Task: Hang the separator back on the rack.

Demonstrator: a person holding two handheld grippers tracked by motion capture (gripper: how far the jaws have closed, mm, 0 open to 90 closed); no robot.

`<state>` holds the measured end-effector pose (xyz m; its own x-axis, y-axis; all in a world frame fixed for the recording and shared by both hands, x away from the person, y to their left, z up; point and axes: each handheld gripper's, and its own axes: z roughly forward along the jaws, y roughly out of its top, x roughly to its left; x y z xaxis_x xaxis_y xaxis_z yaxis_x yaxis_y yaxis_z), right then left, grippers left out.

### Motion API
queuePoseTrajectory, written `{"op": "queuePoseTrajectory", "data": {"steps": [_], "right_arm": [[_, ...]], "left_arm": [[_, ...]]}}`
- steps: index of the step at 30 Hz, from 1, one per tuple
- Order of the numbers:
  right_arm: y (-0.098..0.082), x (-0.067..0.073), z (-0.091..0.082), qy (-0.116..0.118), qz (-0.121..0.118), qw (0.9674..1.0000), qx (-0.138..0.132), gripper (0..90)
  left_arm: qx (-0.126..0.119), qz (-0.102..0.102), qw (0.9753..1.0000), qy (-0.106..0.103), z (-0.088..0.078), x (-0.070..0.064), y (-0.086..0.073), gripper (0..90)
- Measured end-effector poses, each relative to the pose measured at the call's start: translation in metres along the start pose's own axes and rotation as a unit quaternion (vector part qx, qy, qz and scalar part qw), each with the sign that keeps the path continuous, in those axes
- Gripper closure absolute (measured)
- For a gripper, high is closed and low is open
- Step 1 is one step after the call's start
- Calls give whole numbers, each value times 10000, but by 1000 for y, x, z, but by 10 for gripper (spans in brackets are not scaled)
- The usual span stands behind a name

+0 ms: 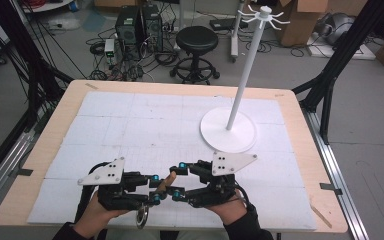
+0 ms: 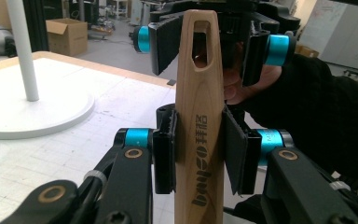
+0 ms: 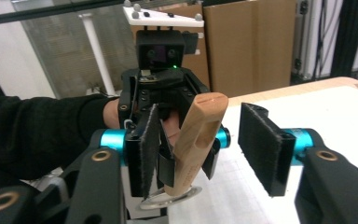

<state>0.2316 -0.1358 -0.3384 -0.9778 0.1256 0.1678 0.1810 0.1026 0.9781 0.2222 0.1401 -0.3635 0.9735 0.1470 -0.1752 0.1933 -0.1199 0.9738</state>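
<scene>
A wooden handle (image 2: 199,116) with a slot near its tip and printed letters stands between the pads of my left gripper (image 2: 199,154), which is shut on it. In the high view the handle (image 1: 169,180) points right from the left gripper (image 1: 156,188), and a metal ring (image 1: 141,217) hangs at its near end. My right gripper (image 1: 179,180) faces the left one and is open. Its pads (image 3: 261,144) stand apart on either side of the handle's tip (image 3: 198,135) without touching it. The right gripper (image 2: 207,44) also appears behind the handle's slot.
A white stand with a round base (image 1: 228,131), a tall pole and hooks on top rises at the table's right middle. White gridded mats (image 1: 130,125) cover the wooden table. Beyond its far edge are a black stool (image 1: 196,42), computer towers and cardboard boxes.
</scene>
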Motion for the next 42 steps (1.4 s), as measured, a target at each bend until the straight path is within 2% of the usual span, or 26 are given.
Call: {"op": "queuePoseTrajectory", "data": {"steps": [5, 7, 13, 15, 19, 21, 22, 23, 26, 27, 28, 29, 30, 33, 34, 36, 39, 40, 42], "right_arm": [[0, -2, 0, 174, 47, 9998, -67, 577], [-1, -3, 0, 340, 29, 9994, -72, 679], [-1, -2, 1, 413, 86, 9990, -123, 696], [1, 1, 1, 328, 299, 9990, -97, 701], [7, 6, 4, 180, 379, 9991, -34, 705], [10, 8, 5, 151, 349, 9993, -62, 708], [10, 8, 5, 151, 349, 9993, -62, 708], [15, 12, 6, 135, 341, 9993, -93, 711], [19, 15, 6, 68, 324, 9994, -82, 713], [23, 17, 5, -27, 299, 9995, -99, 713], [24, 17, 4, -84, 264, 9996, -103, 713], [26, 17, 3, -153, 264, 9995, -98, 713], [26, 17, 3, -153, 264, 9995, -98, 713], [30, 18, 4, -281, 249, 9992, -130, 713], [33, 18, 5, -381, 223, 9989, -129, 713], [37, 18, 7, -488, 259, 9983, -158, 714], [40, 19, 8, -613, 262, 9976, -158, 714], [45, 20, 9, -790, 253, 9964, -158, 713], [50, 22, 9, -958, 245, 9949, -186, 713]], "left_arm": [[-7, 29, 9999, -97, 1, -1, 0, 672], [-8, 21, 9999, -137, 1, -1, 0, 672], [-1, 40, 9997, -226, 2, -2, 0, 672], [-24, 8, 9996, -266, 2, -2, 0, 671], [-82, -52, 9996, -280, 1, -1, 0, 655], [-54, -76, 9997, -227, 3, -2, 0, 507], [11, -104, 9997, -214, 4, -2, -1, 507], [36, -112, 9997, -214, 6, -3, -1, 447], [-3, -76, 9998, -198, 8, -5, -2, 407], [-73, -63, 9999, -108, 8, -5, -2, 390], [-73, -63, 9999, -108, 8, -5, -2, 372], [-97, 3, 9999, 66, 7, -5, -1, 373], [-97, 3, 9999, 66, 7, -5, -1, 377], [-152, -5, 9996, 237, 3, -4, 0, 383], [-176, 14, 9995, 270, 2, -3, 0, 379], [-316, -26, 9985, 441, 0, -3, 0, 341], [-359, -43, 9979, 532, 0, -2, 0, 304], [-347, -28, 9977, 581, -1, -2, 0, 304], [-350, -5, 9974, 627, -1, -3, 0, 304]]}}
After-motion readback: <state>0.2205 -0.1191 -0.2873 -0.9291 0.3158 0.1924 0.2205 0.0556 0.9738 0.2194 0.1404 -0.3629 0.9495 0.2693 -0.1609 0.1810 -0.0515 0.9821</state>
